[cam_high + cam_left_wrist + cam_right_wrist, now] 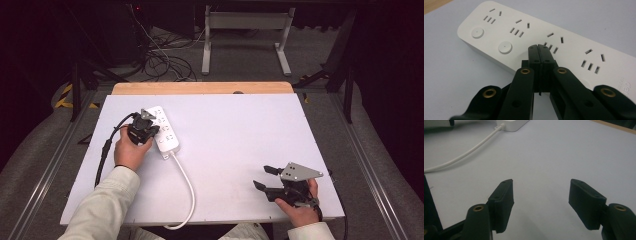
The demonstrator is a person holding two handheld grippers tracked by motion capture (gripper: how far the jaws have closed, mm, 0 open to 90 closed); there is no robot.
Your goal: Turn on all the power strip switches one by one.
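High view: left gripper (pixel 145 125) over the white power strip (pixel 165 134), right gripper (pixel 265 177) apart near the table's front right.
Strip lying at the left of the white table (pixel 240 135), its white cable (pixel 187 185) curling toward the front edge; right gripper's jaws spread over bare tabletop, holding nothing. Left gripper view: jaws pressed together, nothing pinched, tips (pixel 539 48) down at the strip's (pixel 574 50) top face just beside the third socket group, two round buttons (pixel 505 47) to the left. Right gripper view: jaws standing wide apart (pixel 540 195) above bare table (pixel 564 152), strip's end (pixel 511 124) and cable (pixel 466 153) far off at upper left.
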